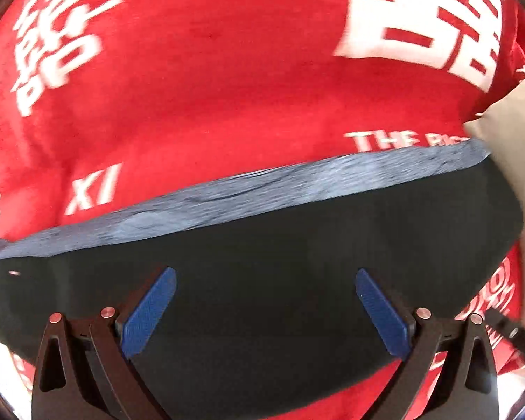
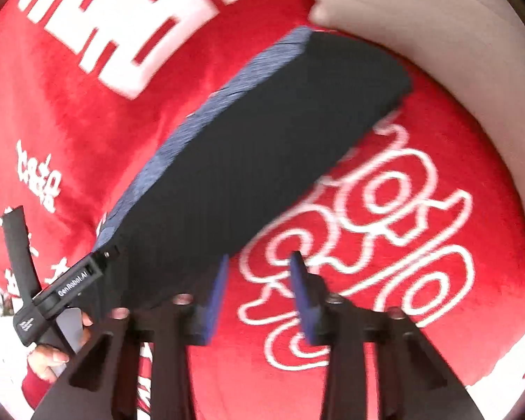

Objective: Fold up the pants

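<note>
The pants are dark navy, folded into a long flat band with a lighter blue-grey edge along the far side, and lie on a red blanket. My left gripper is open just above the band, its blue pads wide apart, nothing between them. In the right wrist view the pants run from lower left to upper right. My right gripper is open and empty, beside the band's near edge over the blanket. The left gripper's body shows at the band's lower left end.
The red blanket with white lettering and swirls covers the surface. A beige pillow or cushion lies at the far right end of the pants, also in the left wrist view. A hand in a red sleeve holds the left gripper.
</note>
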A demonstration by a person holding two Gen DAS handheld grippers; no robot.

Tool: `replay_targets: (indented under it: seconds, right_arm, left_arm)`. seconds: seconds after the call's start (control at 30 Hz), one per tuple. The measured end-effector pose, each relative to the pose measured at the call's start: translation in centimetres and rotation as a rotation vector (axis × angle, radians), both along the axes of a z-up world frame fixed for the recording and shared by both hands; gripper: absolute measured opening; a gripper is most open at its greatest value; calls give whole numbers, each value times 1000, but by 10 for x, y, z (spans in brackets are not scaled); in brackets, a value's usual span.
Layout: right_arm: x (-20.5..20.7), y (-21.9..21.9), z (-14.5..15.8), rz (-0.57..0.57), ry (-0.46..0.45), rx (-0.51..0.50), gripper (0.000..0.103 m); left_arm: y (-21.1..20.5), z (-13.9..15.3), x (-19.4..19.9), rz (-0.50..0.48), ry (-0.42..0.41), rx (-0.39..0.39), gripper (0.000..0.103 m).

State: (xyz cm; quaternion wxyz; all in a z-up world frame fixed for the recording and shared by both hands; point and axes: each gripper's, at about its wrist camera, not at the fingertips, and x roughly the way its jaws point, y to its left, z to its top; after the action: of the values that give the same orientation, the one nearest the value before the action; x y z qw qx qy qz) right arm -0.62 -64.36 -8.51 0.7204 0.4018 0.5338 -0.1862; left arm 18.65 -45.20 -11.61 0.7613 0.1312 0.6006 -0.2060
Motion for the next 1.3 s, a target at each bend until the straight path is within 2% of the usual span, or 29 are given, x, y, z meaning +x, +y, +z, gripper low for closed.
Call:
replay_targets:
  seconds: [0.1, 0.17, 0.23, 0.4, 0.57, 0.73, 0.83, 0.87, 0.97, 1.03, 1.13, 1.17, 1.3]
  right_arm:
    - [-12, -16, -1, -60, 1, -7, 37]
    - [-16, -27, 0, -98, -5, -18, 37]
    - [-15, -36, 0, -118, -14, -23, 37]
    - [-11, -48, 5, -139, -68, -18, 37]
    - [50, -49, 1, -32, -147, -3, 37]
    - [114, -61, -31, 59, -115, -70, 37]
    - [125, -78, -32, 21, -102, -130, 34]
    - [125, -88, -29, -27, -93, -149, 34]
    - [116, -101, -16, -103, -94, -160, 37]
    - [104, -99, -7, -102, -112, -148, 41]
    - [72, -87, 3, -95, -141, -95, 59]
    - [59, -82, 5, -102, -149, -70, 62]
    - [5, -62, 1, -169, -191, 40, 62]
  left_arm:
    - [-24, -8, -4, -19, -3, -4, 103]
    - [-39, -29, -9, -59, 11, 67, 103]
    - [-36, -29, -15, -51, -47, 20, 103]
    - [-35, -28, -23, -76, -81, 5, 103]
    - [-34, -28, -31, -66, -99, -2, 103]
    - [-34, -28, -32, -62, -103, -6, 103]
    - [-33, -26, -34, -62, -110, -13, 103]
    - [-31, -26, -36, -61, -113, -15, 103]
    - [-29, -27, -40, -56, -112, -15, 103]
    - [-30, -28, -40, -56, -107, -14, 103]
    - [-31, -28, -36, -60, -103, -16, 103]
    - [-31, -27, -36, -60, -103, -16, 103]
    - [-32, -27, -36, -60, -102, -15, 103]
